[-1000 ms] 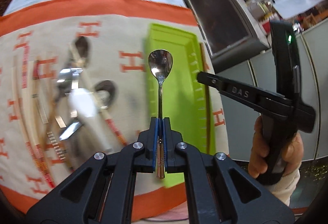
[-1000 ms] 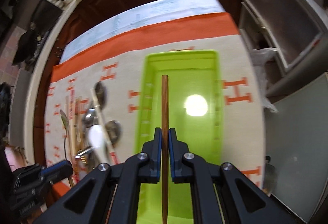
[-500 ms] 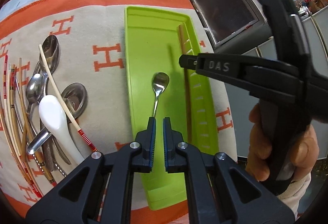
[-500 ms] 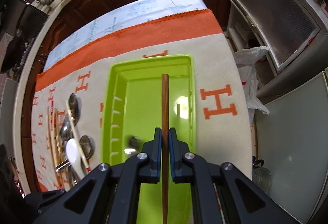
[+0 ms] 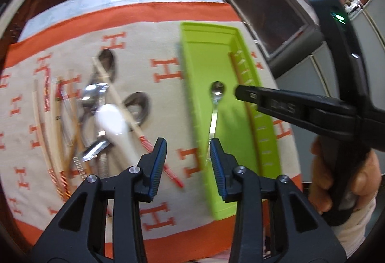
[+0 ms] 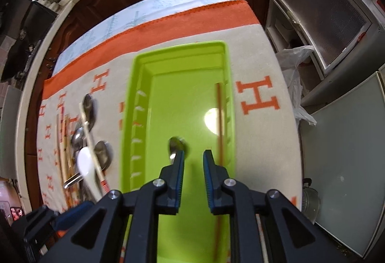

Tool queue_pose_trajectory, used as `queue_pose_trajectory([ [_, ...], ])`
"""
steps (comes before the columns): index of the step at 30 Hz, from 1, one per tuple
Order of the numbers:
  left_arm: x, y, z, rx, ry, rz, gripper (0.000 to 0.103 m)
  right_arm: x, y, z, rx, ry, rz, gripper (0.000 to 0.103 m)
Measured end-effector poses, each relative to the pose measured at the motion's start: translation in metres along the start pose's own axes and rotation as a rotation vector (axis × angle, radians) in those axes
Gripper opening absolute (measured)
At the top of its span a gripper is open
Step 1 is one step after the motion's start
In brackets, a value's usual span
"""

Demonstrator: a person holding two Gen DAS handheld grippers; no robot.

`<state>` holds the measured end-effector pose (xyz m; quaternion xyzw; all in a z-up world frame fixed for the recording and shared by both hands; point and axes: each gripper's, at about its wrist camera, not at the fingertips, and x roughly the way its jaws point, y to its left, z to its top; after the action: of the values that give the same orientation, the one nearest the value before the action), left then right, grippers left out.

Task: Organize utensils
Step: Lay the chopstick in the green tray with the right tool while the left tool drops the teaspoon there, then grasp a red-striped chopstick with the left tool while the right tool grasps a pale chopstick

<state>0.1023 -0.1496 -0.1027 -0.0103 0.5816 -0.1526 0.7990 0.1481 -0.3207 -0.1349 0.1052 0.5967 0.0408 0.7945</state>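
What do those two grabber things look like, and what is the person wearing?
Both grabbers are black plastic with silver screws, and their fingers have ridged blue pads. The left gripper and right gripper match. In the left camera's view, the right one has raised letters on its side, a curved black handle and a small green light. The hand holding it shows a cream-white sleeve.

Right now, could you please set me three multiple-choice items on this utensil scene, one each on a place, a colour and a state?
1. Where does the small metal spoon lie?
A. inside the tray
B. on the cloth
C. in the left claw

2. What colour is the tray?
A. orange
B. lime green
C. white

3. How does the right claw stand?
A. shut on a chopstick
B. shut on a spoon
C. open, holding nothing

Answers: 1 A, the spoon rests on the tray floor, beside the brown chopstick. 2 B, its walls are bright green. 3 C, having just been opening, its pads show a bare gap.
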Motion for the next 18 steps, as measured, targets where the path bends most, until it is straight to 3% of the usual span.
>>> queue_pose_trajectory([
  [7,-0.027,0.046,-0.025,-0.042,-0.054,0.089,0.034,-0.014,0.032,-0.028,-0.047,-0.026,0.047,0.016],
  [13,-0.050,0.083,-0.040,-0.088,-0.121,0.135,0.055,-0.019,0.062,-0.044,-0.108,-0.033,0.054,0.016],
  [18,-0.076,0.110,-0.054,-0.109,-0.182,0.206,0.055,-0.022,0.084,-0.054,-0.153,-0.029,0.057,0.016],
])
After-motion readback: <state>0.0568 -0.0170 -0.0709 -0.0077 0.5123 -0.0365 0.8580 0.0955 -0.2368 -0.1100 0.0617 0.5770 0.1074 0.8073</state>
